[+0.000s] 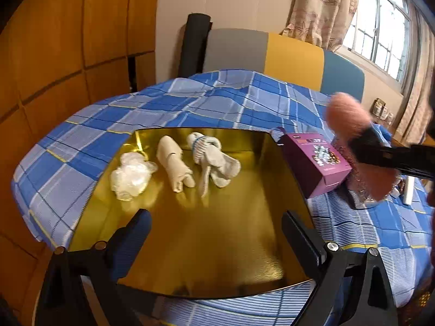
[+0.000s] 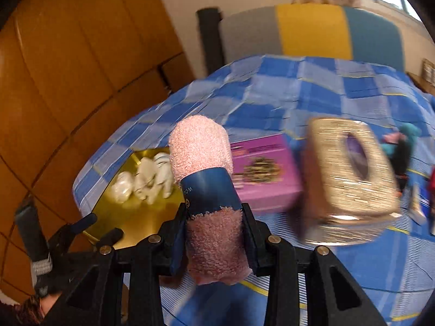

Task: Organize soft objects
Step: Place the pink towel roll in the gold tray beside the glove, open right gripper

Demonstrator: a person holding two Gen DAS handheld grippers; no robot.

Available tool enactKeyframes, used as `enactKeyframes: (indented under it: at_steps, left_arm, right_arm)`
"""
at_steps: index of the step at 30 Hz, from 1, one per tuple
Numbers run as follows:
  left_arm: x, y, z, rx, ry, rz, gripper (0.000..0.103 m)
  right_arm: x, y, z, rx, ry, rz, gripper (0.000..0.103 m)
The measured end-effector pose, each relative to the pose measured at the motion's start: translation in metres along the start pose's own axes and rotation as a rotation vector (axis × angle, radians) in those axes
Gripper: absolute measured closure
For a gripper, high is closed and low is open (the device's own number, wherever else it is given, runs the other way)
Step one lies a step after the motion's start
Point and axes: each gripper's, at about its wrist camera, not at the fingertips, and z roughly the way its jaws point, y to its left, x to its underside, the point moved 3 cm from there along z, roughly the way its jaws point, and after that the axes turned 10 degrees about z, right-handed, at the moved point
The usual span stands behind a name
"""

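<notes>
Your right gripper (image 2: pixel 214 233) is clamped on a rolled pink towel (image 2: pixel 202 149) with a dark blue band around its middle; the roll stands up between the two fingers, held in the air above the table (image 2: pixel 285 103) with its blue checked cloth. The right wrist view shows this grip plainly. In the left wrist view the same towel (image 1: pixel 346 116) appears only as a blurred pink shape at the right edge, above a purple box (image 1: pixel 315 163).

Your left gripper (image 1: pixel 214 233) is spread wide with nothing between its fingers, hovering over the near part of a gold tray (image 1: pixel 217 244). On the tray's far half lie three pale things in a row: a crumpled clear plastic bundle (image 1: pixel 131 175), a rolled cream cloth (image 1: pixel 174 163) and a knotted white sock pair (image 1: pixel 212 160). They lie close together but apart.

Only the right wrist view shows a glittery gold tissue box (image 2: pixel 350 179), blurred, just right of the purple box (image 2: pixel 263 168).
</notes>
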Motion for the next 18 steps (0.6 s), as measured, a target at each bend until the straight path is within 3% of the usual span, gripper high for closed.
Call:
enactKeyframes:
  at_steps: [7, 18]
  left_arm:
    - [0.009, 0.016, 0.001, -0.065, 0.025, -0.037, 0.004]
    - [0.010, 0.042, 0.005, -0.098, 0.033, -0.125, 0.004]
  right_arm:
    - [-0.004, 0.050, 0.072, 0.029, 0.081, -0.008, 0.067]
    - [-0.022, 0.065, 0.152, 0.162, 0.133, 0.026, 0.066]
